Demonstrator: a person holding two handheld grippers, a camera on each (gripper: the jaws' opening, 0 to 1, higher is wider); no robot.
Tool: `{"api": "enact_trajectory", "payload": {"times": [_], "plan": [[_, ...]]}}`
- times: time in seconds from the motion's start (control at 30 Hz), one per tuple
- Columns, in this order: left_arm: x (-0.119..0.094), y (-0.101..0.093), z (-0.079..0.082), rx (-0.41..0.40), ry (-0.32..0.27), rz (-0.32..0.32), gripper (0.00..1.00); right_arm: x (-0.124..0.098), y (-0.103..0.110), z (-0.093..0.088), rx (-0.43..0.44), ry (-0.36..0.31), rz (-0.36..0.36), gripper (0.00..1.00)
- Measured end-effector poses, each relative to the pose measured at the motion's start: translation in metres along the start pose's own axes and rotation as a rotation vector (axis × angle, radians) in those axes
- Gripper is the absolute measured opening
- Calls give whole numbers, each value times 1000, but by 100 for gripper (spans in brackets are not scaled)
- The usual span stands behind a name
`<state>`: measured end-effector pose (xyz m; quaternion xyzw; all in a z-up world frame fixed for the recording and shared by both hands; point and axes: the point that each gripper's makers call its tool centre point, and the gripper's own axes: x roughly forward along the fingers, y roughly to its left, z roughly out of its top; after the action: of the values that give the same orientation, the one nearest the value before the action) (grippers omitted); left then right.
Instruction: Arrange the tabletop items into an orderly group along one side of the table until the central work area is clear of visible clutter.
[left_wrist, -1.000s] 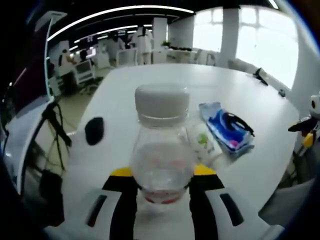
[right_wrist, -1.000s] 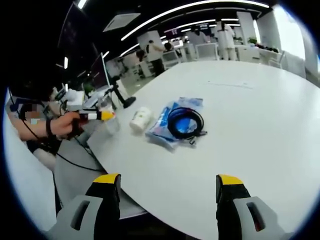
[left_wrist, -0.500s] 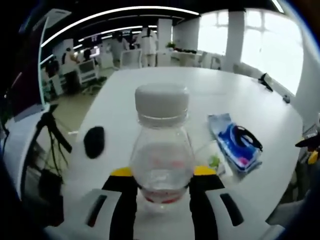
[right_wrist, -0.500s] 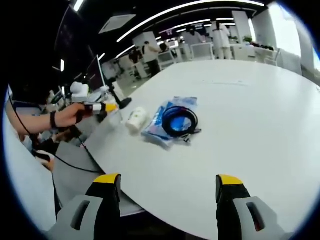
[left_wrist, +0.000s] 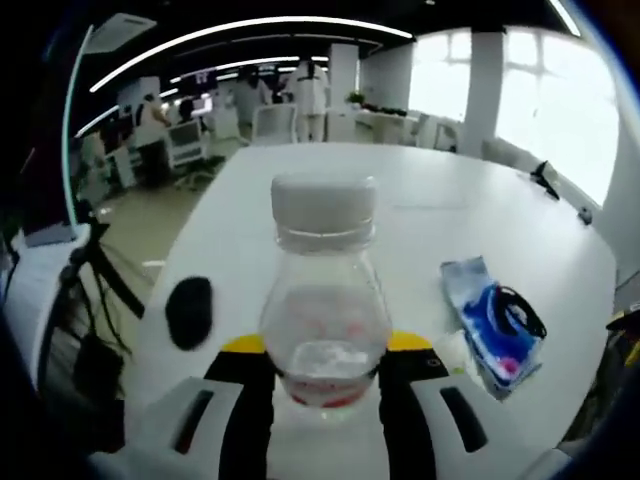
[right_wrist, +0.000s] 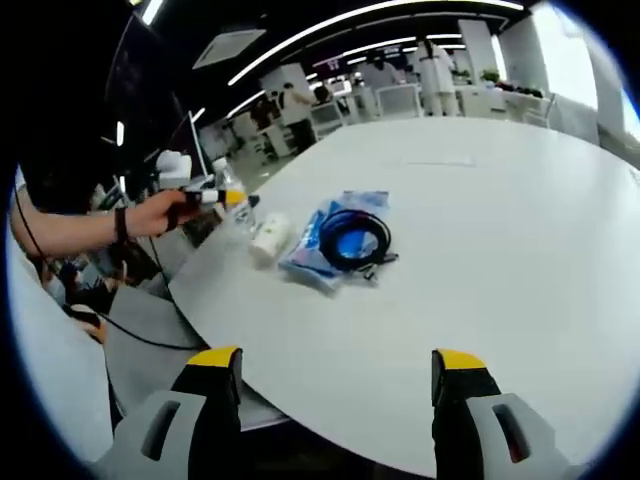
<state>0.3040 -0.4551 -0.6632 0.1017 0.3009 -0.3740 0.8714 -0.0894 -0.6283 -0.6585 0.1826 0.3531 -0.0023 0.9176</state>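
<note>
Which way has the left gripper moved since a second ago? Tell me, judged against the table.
Yes. In the right gripper view, the left gripper carried its bottle inward over the table edge.

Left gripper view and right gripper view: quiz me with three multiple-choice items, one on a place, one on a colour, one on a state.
1. Where does the black coiled cable lie?
A. on the blue plastic packet
B. on the floor
C. inside the bottle

2. What colour is the cap of the clear plastic bottle?
A. red
B. white
C. green

3. What state is the left gripper in?
A. open, empty
B. shut on the blue packet
C. shut on the clear bottle

Answers:
1 A: in the right gripper view the cable rests on the packet on the white table.
2 B: the cap is plainly white.
3 C: both jaws press the bottle's base; the right gripper is open.
</note>
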Motion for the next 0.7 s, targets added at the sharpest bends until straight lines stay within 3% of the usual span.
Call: {"api": "enact_trajectory", "payload": {"times": [0.33, 0.7], "plan": [[4, -14, 24, -3, -42, 14, 39, -1, -7, -4, 10, 7, -13, 79], [5, -21, 24, -8, -50, 19, 39, 1, -2, -4, 3, 15, -3, 79]]}}
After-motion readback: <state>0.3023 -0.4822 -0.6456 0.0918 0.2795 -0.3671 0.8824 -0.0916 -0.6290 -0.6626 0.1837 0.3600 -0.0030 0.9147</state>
